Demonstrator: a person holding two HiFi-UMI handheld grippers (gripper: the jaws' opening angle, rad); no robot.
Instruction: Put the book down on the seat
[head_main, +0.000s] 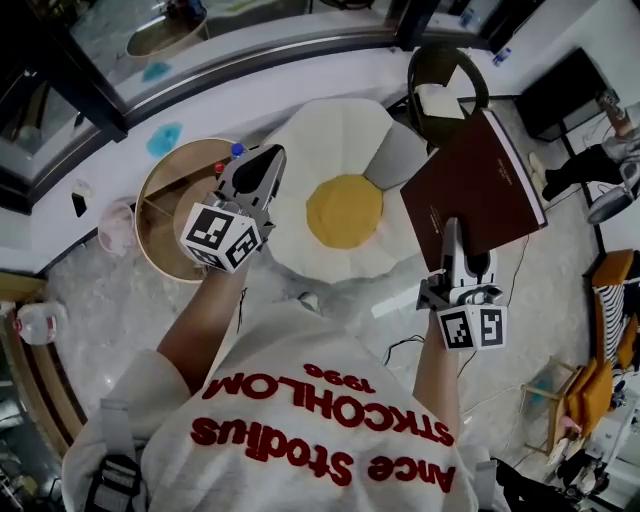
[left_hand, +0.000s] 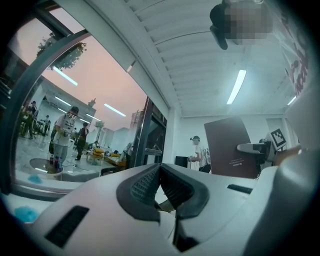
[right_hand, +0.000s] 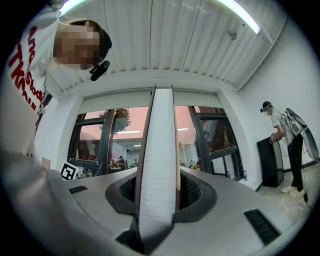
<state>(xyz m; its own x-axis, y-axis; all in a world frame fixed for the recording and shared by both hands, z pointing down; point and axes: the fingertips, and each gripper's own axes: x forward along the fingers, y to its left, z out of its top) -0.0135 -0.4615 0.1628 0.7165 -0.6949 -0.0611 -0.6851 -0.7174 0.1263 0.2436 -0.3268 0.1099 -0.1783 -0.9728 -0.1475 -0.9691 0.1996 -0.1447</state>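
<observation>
My right gripper (head_main: 452, 230) is shut on the lower edge of a dark maroon book (head_main: 478, 185), which it holds upright to the right of the seat. In the right gripper view the book's white page edge (right_hand: 159, 150) stands clamped between the jaws of my right gripper (right_hand: 159, 175). The seat (head_main: 330, 140) is a white, egg-shaped cushion with a yellow centre (head_main: 345, 210), low between the two grippers. My left gripper (head_main: 268, 158) is shut and empty over the seat's left edge. In the left gripper view its pads (left_hand: 150, 182) meet at the tips, and the book (left_hand: 230, 147) shows off to the right.
A round wooden side table (head_main: 160, 215) with small bottles (head_main: 228, 153) stands left of the seat. Behind the seat are a curved window ledge (head_main: 300, 55) and a black round chair (head_main: 445, 85). A black cabinet (head_main: 570, 90) and a person (head_main: 600, 160) are at the right.
</observation>
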